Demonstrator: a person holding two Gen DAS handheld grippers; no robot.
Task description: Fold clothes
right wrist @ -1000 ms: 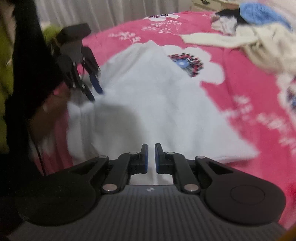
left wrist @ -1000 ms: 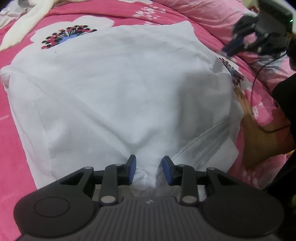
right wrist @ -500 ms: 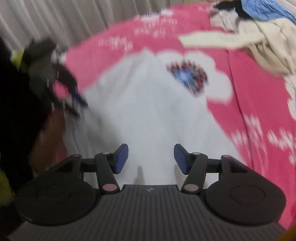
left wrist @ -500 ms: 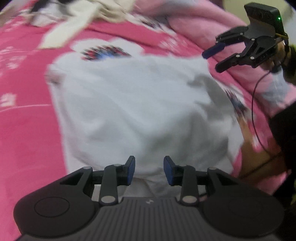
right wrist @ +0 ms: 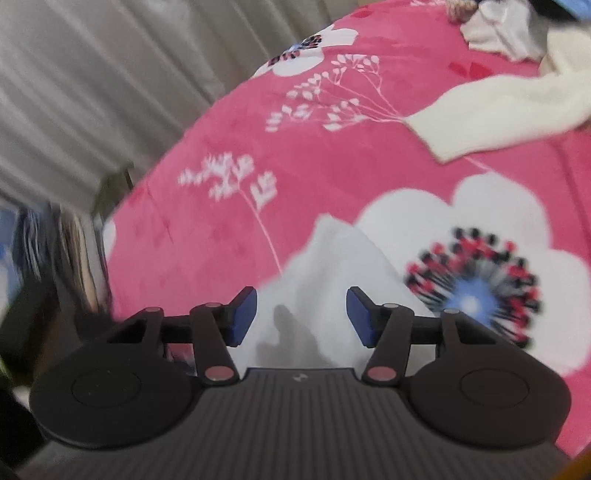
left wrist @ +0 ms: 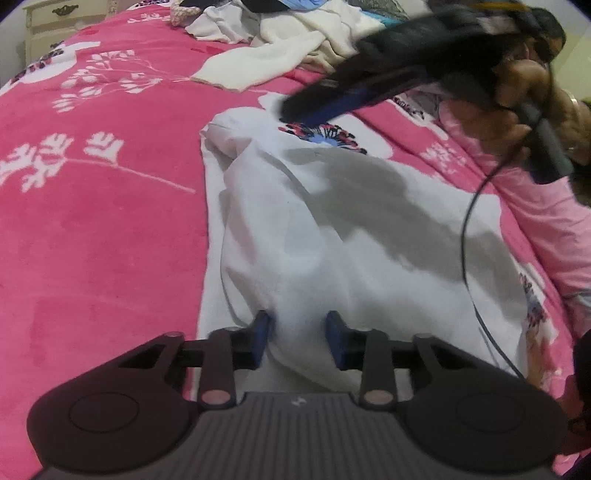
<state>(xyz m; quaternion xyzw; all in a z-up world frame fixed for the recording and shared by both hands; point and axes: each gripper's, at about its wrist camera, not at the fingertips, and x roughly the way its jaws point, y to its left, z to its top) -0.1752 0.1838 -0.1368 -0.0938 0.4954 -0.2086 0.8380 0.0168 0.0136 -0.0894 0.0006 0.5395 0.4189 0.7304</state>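
Now your white garment [left wrist: 332, 236] lies partly folded on the bed [left wrist: 103, 229]; both tools, left tool [left wrist: 297, 341] and right tool [right wrist: 301, 317], gape empty, the far corner at 11 o'clock rumpled.

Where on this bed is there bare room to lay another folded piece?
The widest bare patch is the pink blanket left of the white garment, running up toward the nightstand. The far end is crowded with a clothes pile and a cream sleeve. To the right, the right gripper and its cable cross the garment.
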